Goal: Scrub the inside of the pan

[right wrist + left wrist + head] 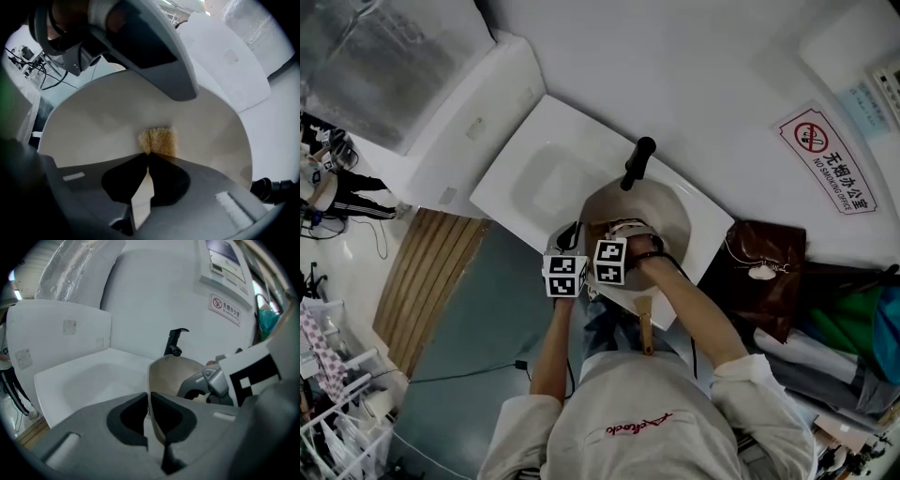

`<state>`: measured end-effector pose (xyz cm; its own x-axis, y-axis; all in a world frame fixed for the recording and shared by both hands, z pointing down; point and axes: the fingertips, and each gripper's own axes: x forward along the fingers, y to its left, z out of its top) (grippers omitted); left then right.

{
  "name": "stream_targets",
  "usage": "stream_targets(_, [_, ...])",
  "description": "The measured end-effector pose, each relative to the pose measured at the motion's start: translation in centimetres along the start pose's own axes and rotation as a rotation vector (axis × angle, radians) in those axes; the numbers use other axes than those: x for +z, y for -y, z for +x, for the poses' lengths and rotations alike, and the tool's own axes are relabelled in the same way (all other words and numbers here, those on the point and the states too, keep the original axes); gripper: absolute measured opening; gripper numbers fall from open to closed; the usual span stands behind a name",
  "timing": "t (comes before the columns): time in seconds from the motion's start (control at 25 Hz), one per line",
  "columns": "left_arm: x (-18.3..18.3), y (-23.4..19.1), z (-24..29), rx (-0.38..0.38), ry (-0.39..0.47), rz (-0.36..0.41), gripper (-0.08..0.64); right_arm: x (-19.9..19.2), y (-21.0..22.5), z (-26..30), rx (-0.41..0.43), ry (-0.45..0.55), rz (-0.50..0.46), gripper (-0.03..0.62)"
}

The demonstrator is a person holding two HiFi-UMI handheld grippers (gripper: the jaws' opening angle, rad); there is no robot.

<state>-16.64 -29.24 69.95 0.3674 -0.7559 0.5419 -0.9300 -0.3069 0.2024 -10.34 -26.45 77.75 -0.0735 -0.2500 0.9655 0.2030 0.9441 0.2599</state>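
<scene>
Pan over white sink, wooden handle toward me. My left claw clamped on pan rim, thin wall between jaws. My right claw closed on yellow scrub pad, pad against pan's beige inside. Black faucet just behind pan

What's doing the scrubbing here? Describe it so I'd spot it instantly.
Find the white sink with the black tap; a round cream pan is held over it. Inside that pan, pinched in the right gripper, is a small yellow-brown scrub pad, the only fuzzy thing amid smooth surfaces.
</scene>
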Motion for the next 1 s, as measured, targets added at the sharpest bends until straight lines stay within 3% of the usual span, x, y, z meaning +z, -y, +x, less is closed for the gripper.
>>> stream_targets(0.48, [0.0,0.0,0.0,0.000,-0.004,0.001,0.023,-1.4,3.3,0.2,-0.041,-0.013,0.024,0.023])
stream_targets(1.0, [-0.1,0.0,-0.1,0.003,-0.008,0.011,0.025,-5.7,4.6,0.0,-0.062,-0.066,0.067,0.023])
